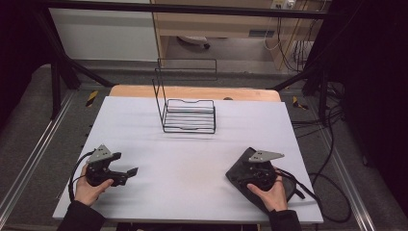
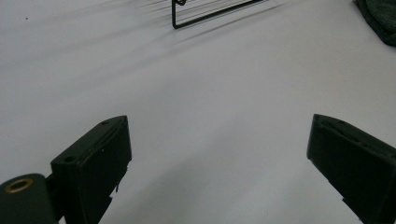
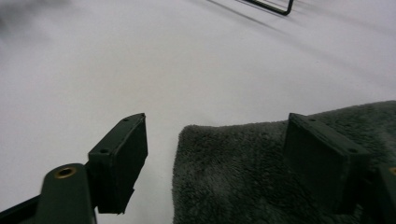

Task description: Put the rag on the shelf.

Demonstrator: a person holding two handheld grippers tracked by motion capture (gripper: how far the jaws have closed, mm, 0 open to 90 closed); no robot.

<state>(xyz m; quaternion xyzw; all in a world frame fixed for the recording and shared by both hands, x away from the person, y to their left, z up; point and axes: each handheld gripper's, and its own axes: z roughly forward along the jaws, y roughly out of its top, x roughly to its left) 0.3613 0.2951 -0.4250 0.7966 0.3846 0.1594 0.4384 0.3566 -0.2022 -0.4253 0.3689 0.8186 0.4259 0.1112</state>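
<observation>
where two grippers gape, one towel [image 3: 261, 172], one rack [image 1: 187, 113]

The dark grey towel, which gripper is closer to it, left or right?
Right. The right gripper sits over the towel, one jaw above its corner. The left gripper is across the table by the left edge, with bare surface between its open jaws.

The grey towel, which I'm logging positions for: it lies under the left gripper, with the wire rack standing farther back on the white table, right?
Not quite: the grey towel lies under the right gripper, as the right gripper view shows. The wire rack does stand farther back on the white table.
</observation>
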